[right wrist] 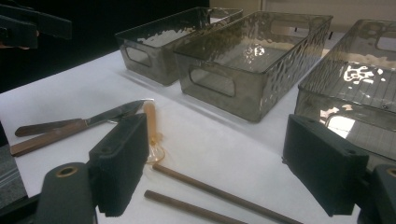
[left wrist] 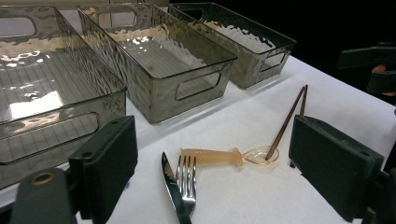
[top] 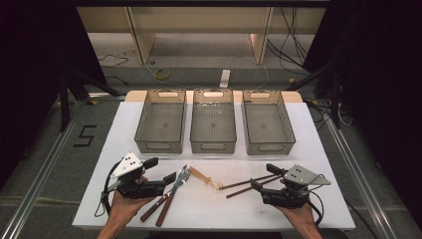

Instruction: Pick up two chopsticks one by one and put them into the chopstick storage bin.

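Observation:
Near the front of the white table [top: 124,129] lie a wooden-handled knife [top: 164,204] and fork [top: 175,186], an amber translucent spoon [top: 205,178] and a pair of brown chopsticks [top: 248,185]. My left gripper [top: 160,170] rests just left of the knife and fork, open and holding nothing. Ahead of its jaws I see the knife [left wrist: 172,186], fork [left wrist: 187,179], spoon [left wrist: 219,156] and chopsticks [left wrist: 289,119]. My right gripper [top: 265,177] is open at the chopsticks' right ends, holding nothing. The chopsticks [right wrist: 210,191] lie below its jaws, the spoon [right wrist: 152,126] beside one pad.
Three smoky clear bins stand in a row at the back: left [top: 160,122], middle [top: 213,122] and right [top: 268,122], with nothing in them. Bare table lies between the bins and the cutlery. Cables and a power strip [top: 225,78] lie on the floor beyond.

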Action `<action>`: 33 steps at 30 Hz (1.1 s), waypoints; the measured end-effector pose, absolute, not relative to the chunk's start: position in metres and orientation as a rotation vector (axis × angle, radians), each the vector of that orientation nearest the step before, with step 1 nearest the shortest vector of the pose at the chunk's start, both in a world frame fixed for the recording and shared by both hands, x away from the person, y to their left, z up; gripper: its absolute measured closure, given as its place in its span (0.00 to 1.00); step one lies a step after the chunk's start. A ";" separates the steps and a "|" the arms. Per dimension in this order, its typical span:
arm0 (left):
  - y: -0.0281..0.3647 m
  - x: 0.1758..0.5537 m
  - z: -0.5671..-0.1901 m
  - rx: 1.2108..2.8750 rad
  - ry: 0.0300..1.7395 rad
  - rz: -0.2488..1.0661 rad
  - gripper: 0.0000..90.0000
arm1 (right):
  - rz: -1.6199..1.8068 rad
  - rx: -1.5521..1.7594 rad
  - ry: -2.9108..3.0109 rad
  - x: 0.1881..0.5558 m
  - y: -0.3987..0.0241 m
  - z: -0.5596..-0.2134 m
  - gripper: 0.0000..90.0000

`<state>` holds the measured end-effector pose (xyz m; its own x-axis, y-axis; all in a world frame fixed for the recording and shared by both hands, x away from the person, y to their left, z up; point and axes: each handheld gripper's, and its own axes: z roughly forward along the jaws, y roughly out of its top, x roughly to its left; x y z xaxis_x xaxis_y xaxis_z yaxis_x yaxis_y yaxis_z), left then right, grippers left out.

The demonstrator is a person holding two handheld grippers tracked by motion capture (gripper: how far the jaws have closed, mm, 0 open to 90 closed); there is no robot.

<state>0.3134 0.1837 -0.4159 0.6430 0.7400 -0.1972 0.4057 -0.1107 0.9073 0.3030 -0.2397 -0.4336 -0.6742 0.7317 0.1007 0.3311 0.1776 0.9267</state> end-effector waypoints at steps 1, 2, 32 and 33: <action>0.184 0.313 -0.416 1.734 0.935 0.369 0.17 | 1.498 1.005 2.093 0.303 -0.240 -0.434 0.26; 0.184 0.313 -0.416 1.733 0.934 0.369 0.17 | 1.504 1.004 2.097 0.303 -0.239 -0.433 0.26; 0.186 0.315 -0.416 1.723 0.958 0.373 0.17 | 1.070 0.737 2.574 0.347 -0.228 -0.400 0.29; 0.186 0.315 -0.416 1.720 0.957 0.373 0.17 | 1.070 0.737 2.574 0.347 -0.228 -0.400 0.29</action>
<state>0.3146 0.1864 -0.4160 0.6272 0.7509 -0.2069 0.4131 -0.0956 0.9056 0.3474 -0.2281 -0.4001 -0.8383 0.5436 -0.0411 0.3542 0.6005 0.7169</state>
